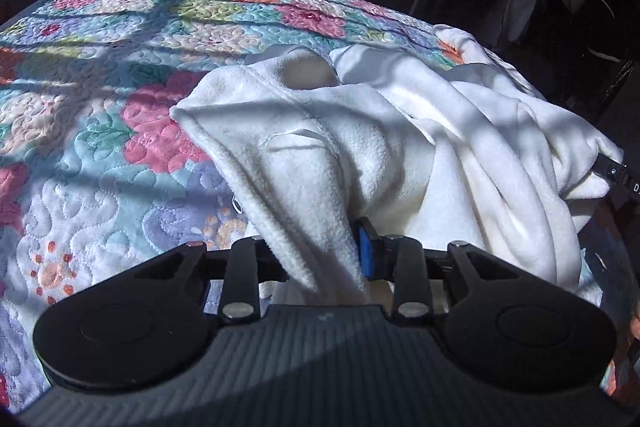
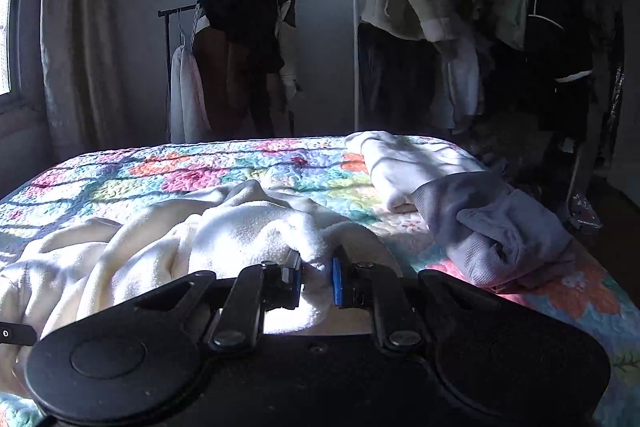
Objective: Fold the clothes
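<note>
A white fleece garment lies bunched on the near part of the flowered quilt, and both grippers have hold of it at its near edge, most likely so it can be raised and shaken flat before any fold is made. The left gripper is pinching a thick hemmed fold that runs down between its fingers, and the right gripper is nipping a small tuft of the same fleece between its blue pads (a thin bite, which could slip under the garment's weight). Two grips set apart along one edge give a straight line to fold from. A white folded piece and a grey one sit at the quilt's far right corner, seemingly parked there as finished work.
</note>
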Tool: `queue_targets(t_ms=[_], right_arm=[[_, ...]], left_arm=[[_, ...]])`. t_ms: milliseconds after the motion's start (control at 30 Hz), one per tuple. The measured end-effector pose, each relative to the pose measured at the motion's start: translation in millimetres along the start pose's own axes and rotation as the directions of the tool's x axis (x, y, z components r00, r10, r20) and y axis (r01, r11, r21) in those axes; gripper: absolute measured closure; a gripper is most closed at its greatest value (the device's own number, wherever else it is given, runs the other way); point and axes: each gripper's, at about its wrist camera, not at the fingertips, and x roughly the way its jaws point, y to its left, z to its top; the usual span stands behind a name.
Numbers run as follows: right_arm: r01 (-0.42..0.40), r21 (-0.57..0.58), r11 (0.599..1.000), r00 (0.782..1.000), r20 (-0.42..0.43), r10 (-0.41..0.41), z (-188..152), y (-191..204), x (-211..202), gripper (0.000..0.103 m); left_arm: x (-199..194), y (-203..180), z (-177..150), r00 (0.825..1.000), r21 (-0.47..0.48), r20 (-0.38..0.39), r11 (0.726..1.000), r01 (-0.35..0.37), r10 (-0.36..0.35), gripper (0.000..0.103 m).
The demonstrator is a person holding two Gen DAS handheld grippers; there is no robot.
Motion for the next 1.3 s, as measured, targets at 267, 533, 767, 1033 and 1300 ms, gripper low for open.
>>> queue_targets(t_ms=[267,533,767,1033,1300], right_arm=[[-0.069,0.062,0.996,0.988,-0.136,0.077,-25.6,-7.6,-24.4,0.074],[-0.336,0.052,0.941,0.933,-0.121,0.34,-8.6,27.5,-44.8,0.053],[-0.482,-0.064,0.874,0.849,-0.282,0.447,-45.1,84.2,-21.3,0.035],[-0.269,-0.378,0.886,0.962,-0.06,0.266,-34.1,109.2,-29.4,0.097],[-0.043,-0.371,0.928,0.967,0.22,0.132,34.0,87.9,-63.0,0.097]], left_arm=[[-8.6,1.5,-6.1,1.0,0.028,-0.018,0.999,-0.024,0.025,0.073],[-15.2,11.6,-0.9,0.999,-0.045,0.038,0.999,-0.024,0.026,0.081],[-31.7,24.0,6.4,0.988,-0.101,0.151,0.994,0.038,-0.022,0.084],[-40.0,30.4,11.1,0.978,-0.103,0.206,0.993,0.064,-0.042,0.086],[-50.6,9.0,10.6,0.956,-0.052,0.234,0.98,0.194,-0.177,0.083]])
